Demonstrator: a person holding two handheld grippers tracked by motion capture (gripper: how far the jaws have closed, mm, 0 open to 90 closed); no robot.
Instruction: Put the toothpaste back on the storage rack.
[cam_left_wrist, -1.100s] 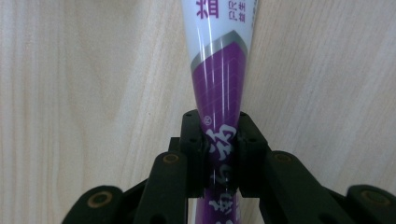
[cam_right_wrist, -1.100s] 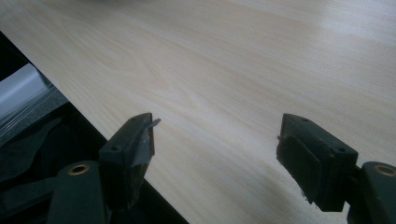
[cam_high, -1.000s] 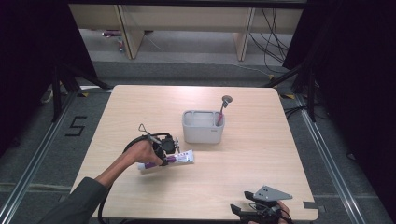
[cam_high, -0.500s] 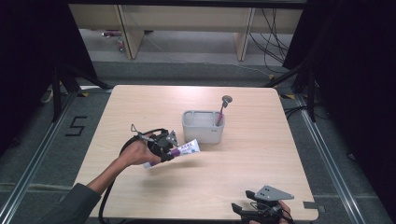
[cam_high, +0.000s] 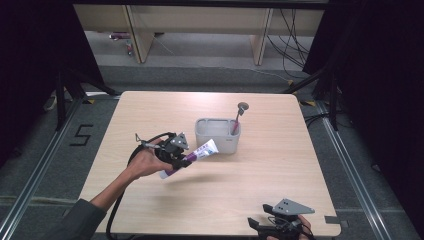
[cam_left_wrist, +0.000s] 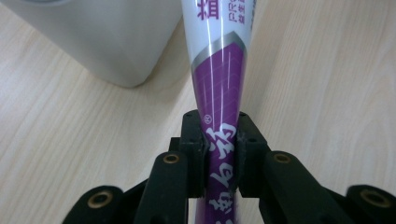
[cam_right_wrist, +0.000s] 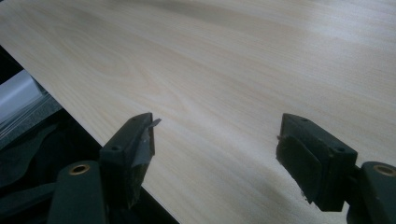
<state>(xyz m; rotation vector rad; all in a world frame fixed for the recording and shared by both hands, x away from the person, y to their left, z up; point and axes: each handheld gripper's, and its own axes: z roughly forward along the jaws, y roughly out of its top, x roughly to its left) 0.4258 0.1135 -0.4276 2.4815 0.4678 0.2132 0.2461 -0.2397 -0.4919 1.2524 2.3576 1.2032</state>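
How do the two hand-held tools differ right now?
The left tool is shut on a purple and white tube; the right tool stands open with nothing between its jaws. The left tool is held above the table beside the grey bin; the right tool sits at the table's near edge. Both have two black jaws.

A pale wooden surface (cam_high: 280, 165) carries a grey bin (cam_high: 217, 135) near its middle, with a pink-handled brush (cam_high: 238, 116) standing upright in the bin's right end (head above the rim). A "5" (cam_high: 80, 135) marks the floor at the left; cables (cam_high: 295, 30) trail behind.
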